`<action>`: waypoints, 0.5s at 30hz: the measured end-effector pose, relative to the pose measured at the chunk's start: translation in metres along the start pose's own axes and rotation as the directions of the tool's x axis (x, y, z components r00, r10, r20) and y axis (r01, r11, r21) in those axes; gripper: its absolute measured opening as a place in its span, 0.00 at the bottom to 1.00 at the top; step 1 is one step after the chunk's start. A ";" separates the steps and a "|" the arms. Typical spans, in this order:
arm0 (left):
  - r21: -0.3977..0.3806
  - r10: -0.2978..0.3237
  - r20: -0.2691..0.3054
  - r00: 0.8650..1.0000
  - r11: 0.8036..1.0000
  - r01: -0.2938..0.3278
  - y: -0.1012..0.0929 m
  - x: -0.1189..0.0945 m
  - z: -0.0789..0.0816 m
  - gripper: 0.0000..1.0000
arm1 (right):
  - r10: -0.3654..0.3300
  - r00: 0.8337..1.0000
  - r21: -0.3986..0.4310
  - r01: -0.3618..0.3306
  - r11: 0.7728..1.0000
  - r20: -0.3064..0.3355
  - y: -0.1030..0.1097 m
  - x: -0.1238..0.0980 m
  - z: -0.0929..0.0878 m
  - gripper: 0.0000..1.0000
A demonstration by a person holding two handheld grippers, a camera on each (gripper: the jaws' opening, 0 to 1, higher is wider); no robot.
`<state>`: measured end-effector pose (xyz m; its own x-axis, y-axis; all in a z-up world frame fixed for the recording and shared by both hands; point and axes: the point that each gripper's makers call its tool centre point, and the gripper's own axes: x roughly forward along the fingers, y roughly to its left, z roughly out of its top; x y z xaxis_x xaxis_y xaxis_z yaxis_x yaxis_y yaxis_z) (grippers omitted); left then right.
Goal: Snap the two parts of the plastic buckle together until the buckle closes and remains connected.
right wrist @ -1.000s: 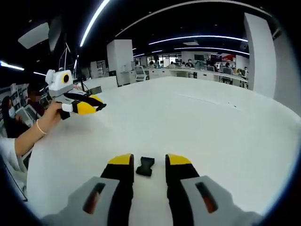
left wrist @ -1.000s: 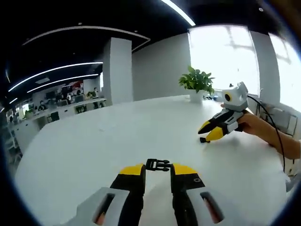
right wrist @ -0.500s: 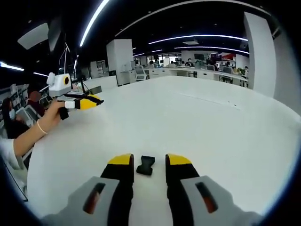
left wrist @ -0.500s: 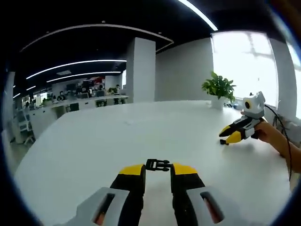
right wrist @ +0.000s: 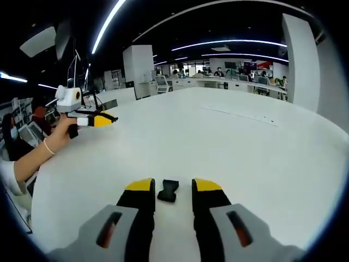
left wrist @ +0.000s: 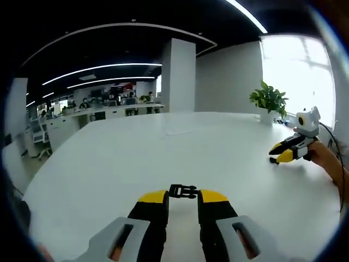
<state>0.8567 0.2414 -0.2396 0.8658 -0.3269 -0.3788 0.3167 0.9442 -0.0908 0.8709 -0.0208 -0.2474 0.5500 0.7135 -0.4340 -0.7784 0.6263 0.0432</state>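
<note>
- Plastic buckle, in two separate black parts on a white desk (left wrist: pixel 109 164): the pronged part (left wrist: pixel 183 191) sits at the tips of my left gripper (left wrist: pixel 182 197), the socket part (right wrist: pixel 168 191) between the tips of my right gripper (right wrist: pixel 172 188).
- Left gripper view: the pronged part spans the gap between the two yellow-tipped fingers (left wrist: pixel 154 197) and looks pinched at its ends, so I judge these fingers closed on it.
- Right gripper view: the socket part lies in the gap between the fingers (right wrist: pixel 139 186), nearer the left one; a strip of desk shows beside it. The fingers stand apart, and I cannot tell whether either one touches it.
- The two grippers are well apart: each appears far off in the other's view, held in a person's hand (right wrist: pixel 64 129), so the halves are nowhere near mating.
- Handling, as I judge it: both parts should be light, stiff, smooth moulded plastic that could skate on the desk or twist in a loose pinch.
- I would hold each half by its flat strap-bar end, leaving the prongs and socket mouth free, since squeezing the springy side prongs could stop them latching.
- A potted plant (left wrist: pixel 268 100) stands at the desk's far edge.
</note>
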 end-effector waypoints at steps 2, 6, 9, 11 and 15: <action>-0.002 0.008 -0.007 1.000 1.000 -0.008 0.002 0.001 -0.001 0.20 | 0.000 1.000 0.001 0.000 1.000 -0.001 -0.001 0.000 -0.001 0.26; -0.013 0.013 -0.012 1.000 1.000 -0.013 0.004 0.000 -0.003 0.20 | 0.000 1.000 0.000 0.000 1.000 0.001 0.000 -0.001 -0.001 0.26; -0.013 0.024 -0.024 0.999 1.000 -0.024 0.006 -0.001 -0.007 0.20 | 0.002 1.000 0.000 -0.002 1.000 -0.001 0.005 -0.001 -0.004 0.26; -0.015 0.026 -0.025 0.999 1.000 -0.026 0.007 -0.002 -0.008 0.20 | 0.002 1.000 0.000 -0.002 1.000 -0.002 0.007 -0.001 -0.005 0.26; -0.025 0.031 -0.033 0.999 0.999 -0.032 0.011 -0.004 -0.012 0.20 | 0.002 1.000 0.001 -0.002 1.000 -0.005 0.010 -0.001 -0.006 0.26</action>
<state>0.8521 0.2539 -0.2498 0.8619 -0.2959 -0.4117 0.2793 0.9548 -0.1015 0.8604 -0.0170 -0.2521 0.5471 0.7130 -0.4386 -0.7792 0.6252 0.0445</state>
